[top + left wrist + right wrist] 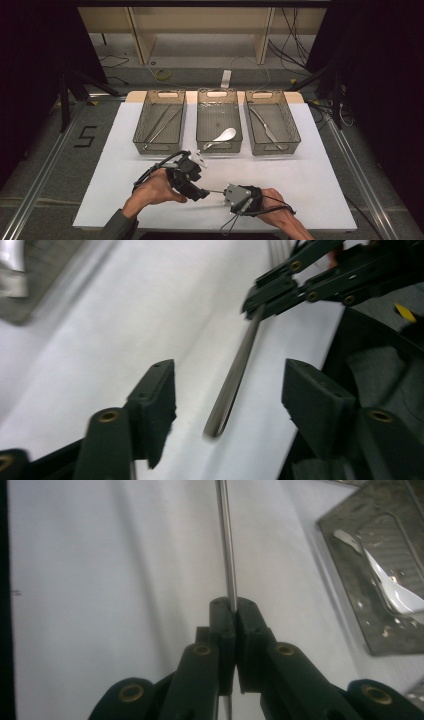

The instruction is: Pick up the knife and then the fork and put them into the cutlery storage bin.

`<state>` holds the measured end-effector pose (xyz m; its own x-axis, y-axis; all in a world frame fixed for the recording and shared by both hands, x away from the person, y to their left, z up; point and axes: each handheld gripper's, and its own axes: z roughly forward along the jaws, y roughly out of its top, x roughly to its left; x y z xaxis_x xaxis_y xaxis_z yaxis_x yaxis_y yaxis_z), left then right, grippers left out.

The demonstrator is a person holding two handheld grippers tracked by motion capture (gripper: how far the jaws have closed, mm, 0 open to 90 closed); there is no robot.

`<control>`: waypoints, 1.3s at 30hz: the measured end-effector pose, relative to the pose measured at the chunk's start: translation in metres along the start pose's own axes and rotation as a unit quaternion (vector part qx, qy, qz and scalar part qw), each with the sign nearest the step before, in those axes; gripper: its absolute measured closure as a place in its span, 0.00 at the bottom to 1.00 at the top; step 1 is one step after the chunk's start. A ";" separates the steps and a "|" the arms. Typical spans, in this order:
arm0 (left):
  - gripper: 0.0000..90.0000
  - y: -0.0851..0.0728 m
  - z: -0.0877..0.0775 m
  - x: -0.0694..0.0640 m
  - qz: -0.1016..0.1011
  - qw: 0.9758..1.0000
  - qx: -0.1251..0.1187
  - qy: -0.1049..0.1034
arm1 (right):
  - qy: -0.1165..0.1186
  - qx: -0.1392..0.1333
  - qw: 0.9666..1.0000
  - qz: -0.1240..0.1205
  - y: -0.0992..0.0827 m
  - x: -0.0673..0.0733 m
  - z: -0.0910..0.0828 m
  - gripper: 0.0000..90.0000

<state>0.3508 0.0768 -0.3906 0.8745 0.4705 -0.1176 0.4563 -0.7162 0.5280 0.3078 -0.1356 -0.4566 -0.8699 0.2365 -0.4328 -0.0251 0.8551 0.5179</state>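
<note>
Passing a slim silver metal rod (232, 385) between hands, a person works over the white table (310, 190), near its front edge. The right gripper (233, 611) is clamped on the rod's right end; its long axis runs leftward, the free tip lying between the parted pads of the left gripper (227, 390), untouched. The right gripper view shows the tight pinch on the shaft; the left gripper view shows the clear gaps. Three grey mesh baskets (159, 146) of cutlery stand farther back.
</note>
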 end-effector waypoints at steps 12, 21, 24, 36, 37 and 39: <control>0.30 -0.027 -0.018 0.018 -0.041 0.990 -0.126 0.053 | -0.037 0.008 0.996 0.083 -0.025 -0.031 -0.009 0.98; 0.26 -0.054 -0.027 0.024 -0.071 0.973 -0.203 0.085 | -0.057 -0.002 0.977 0.207 -0.044 -0.071 -0.025 0.98; 0.26 -0.062 -0.028 0.026 -0.084 0.970 -0.211 0.083 | -0.063 -0.018 0.969 0.238 -0.052 -0.088 -0.034 0.98; 0.22 -0.087 -0.033 0.030 -0.095 0.957 -0.245 0.121 | -0.090 -0.036 0.932 0.349 -0.067 -0.156 -0.045 0.98; 0.22 -0.089 -0.034 0.031 -0.097 0.957 -0.244 0.122 | -0.090 -0.037 0.929 0.356 -0.067 -0.162 -0.044 0.98; 0.22 -0.094 -0.034 0.032 -0.100 0.956 -0.245 0.125 | -0.093 -0.035 0.923 0.371 -0.066 -0.174 -0.041 0.98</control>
<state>0.3305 0.1766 -0.4154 0.6830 0.7254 -0.0859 0.4259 -0.3000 0.8536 0.4410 -0.2524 -0.3857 -0.5603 0.8264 -0.0556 0.5070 0.3953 0.7660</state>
